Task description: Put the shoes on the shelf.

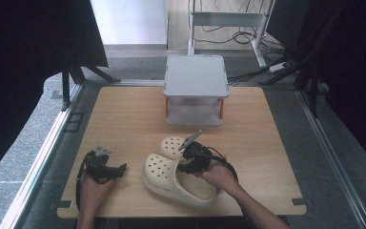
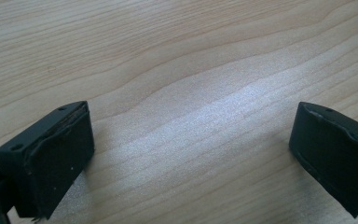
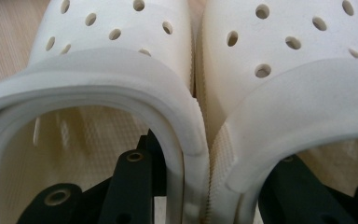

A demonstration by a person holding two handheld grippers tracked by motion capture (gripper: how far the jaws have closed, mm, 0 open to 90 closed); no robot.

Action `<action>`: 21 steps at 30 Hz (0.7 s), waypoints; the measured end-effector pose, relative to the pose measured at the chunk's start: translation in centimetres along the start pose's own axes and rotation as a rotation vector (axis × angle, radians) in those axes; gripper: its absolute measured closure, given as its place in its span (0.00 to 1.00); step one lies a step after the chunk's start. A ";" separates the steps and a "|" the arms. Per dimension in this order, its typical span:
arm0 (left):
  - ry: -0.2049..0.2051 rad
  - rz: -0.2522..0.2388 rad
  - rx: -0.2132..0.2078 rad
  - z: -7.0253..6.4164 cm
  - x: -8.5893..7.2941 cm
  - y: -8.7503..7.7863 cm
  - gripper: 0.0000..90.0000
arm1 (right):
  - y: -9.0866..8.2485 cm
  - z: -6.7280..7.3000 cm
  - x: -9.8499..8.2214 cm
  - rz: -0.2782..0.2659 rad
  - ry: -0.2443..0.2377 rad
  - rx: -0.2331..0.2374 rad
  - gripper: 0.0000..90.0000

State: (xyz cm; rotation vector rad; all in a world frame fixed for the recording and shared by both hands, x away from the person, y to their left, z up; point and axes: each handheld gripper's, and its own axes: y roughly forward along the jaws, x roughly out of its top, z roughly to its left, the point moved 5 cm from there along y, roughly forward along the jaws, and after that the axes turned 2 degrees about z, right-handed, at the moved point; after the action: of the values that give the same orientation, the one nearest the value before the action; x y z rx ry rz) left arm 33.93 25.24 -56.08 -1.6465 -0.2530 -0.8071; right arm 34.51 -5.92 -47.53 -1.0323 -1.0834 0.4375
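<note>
Wooden table [image 1: 124, 119] bears 2 cream perforated clogs [image 3: 214, 93], pinched together by right hand-held gripper [image 1: 189, 160].

clogs [image 1: 176, 174]: side by side, worktop [image 1: 124, 114] centre-front
stand [image 1: 195, 88]: 12 o'clock of clogs
left gripper [image 1: 121, 168]: 9 o'clock of clogs

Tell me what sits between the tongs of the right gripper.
The adjoining inner side walls of the two cream clogs: the right gripper has one tong inside each shoe, pinching them together, as the right gripper view shows.
</note>
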 end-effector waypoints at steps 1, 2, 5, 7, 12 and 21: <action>-0.001 -0.001 0.000 0.0 0.0 0.0 0.00 | -0.4 -0.2 0.1 -0.005 0.012 -0.004 0.74; 0.000 0.001 -0.001 0.0 0.0 0.0 0.00 | -0.8 -0.4 0.1 -0.009 0.024 -0.009 0.74; -0.001 -0.003 0.001 0.0 0.0 0.0 0.00 | -2.0 -1.1 0.2 -0.028 0.060 -0.023 0.74; 0.005 -0.001 0.001 0.0 0.0 0.0 0.00 | -2.8 -1.6 0.3 -0.038 0.086 -0.034 0.74; -0.001 -0.005 0.002 0.0 0.0 0.0 0.00 | -4.8 -2.7 0.6 -0.061 0.142 -0.064 0.74; -0.001 -0.003 0.001 0.0 0.0 0.0 0.00 | -8.0 -4.3 1.7 -0.081 0.184 -0.128 0.74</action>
State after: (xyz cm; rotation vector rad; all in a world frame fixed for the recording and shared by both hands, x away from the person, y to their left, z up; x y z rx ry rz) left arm 33.94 25.23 -56.09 -1.6460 -0.2566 -0.8080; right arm 37.66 -10.63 -40.20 -1.1140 -0.9939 0.2051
